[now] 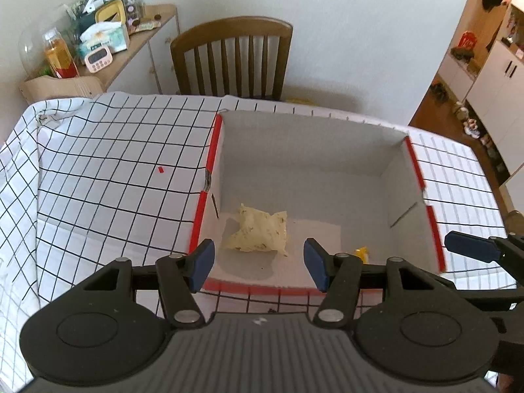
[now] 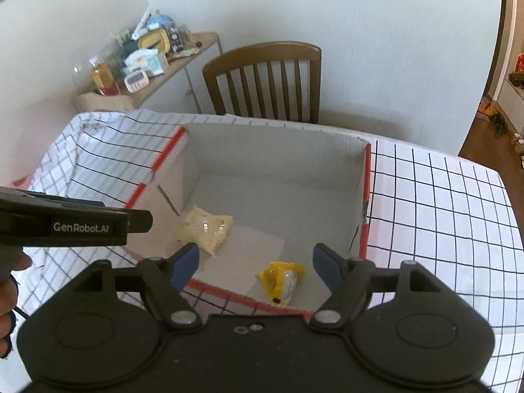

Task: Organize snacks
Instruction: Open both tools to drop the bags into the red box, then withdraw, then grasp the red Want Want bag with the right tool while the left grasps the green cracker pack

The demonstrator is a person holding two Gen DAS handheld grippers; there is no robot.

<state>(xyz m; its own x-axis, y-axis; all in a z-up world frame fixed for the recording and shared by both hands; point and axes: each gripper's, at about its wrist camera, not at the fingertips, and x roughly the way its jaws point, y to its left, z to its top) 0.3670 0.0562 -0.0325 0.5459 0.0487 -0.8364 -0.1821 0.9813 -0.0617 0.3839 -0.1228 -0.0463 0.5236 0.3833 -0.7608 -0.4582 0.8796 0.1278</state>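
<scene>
Cardboard walls of the red-rimmed box [image 2: 281, 150] enclosed both snacks on the checked tablecloth [image 2: 442, 203]. A pale yellow packet [image 1: 258, 232] lay near the box's left wall, directly ahead of the left gripper [image 1: 258, 263], whose jaws stood wide with nothing between them. A bright yellow wrapper [image 2: 281, 281] sat close to the near rim, just ahead of the right gripper [image 2: 255, 267], also spread and empty, its long axis running roughly along the fingers. Each hand was nearer its own packet; both snacks appeared already placed, so any further pick likely lay outside the box.
</scene>
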